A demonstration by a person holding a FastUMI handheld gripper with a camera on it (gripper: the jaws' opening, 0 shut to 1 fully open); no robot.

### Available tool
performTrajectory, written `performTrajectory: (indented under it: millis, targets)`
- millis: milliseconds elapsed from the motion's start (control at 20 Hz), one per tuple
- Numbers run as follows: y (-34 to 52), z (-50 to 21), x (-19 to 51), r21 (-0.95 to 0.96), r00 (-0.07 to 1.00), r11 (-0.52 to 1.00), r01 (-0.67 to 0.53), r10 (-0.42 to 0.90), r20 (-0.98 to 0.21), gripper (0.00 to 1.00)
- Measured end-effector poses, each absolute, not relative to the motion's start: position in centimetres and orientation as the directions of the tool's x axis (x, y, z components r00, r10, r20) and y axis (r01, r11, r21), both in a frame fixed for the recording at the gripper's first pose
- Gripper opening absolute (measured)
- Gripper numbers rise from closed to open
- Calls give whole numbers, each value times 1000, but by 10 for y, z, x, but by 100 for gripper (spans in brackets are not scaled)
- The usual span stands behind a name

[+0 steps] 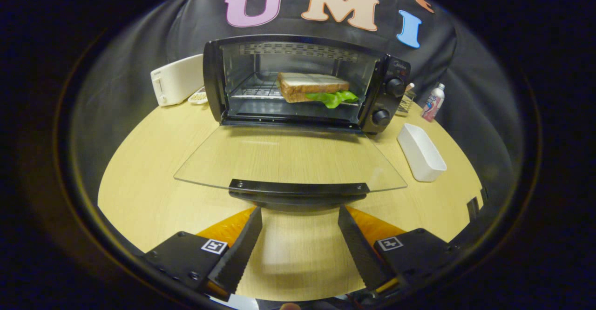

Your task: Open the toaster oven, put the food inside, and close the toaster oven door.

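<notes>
Gripper (300, 214) fingers spread and empty, just short of the door handle (298, 188) — its long axis left-right across them — sandwich (314, 87) already inside the far toaster oven (305, 84), glass door (288, 158) lying flat.

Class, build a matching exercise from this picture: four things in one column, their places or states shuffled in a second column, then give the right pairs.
Things:
1. sandwich
2. oven door
3. white tray
4. gripper

Places or states:
A. folded down flat, handle just ahead of the jaws
B. open, holding nothing
C. on the rack inside the toaster oven
D. on the table, beside the oven's knobs

Pairs: 1-C, 2-A, 3-D, 4-B
</notes>
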State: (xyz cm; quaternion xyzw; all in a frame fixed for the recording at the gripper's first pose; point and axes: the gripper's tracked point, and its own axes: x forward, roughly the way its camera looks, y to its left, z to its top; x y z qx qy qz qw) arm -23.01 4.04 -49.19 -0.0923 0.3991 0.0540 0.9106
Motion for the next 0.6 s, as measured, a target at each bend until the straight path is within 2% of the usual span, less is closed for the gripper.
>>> performTrajectory:
  millis: [600]
  targets:
    - [52, -408, -174, -141, 814, 976, -169, 57, -577, 100]
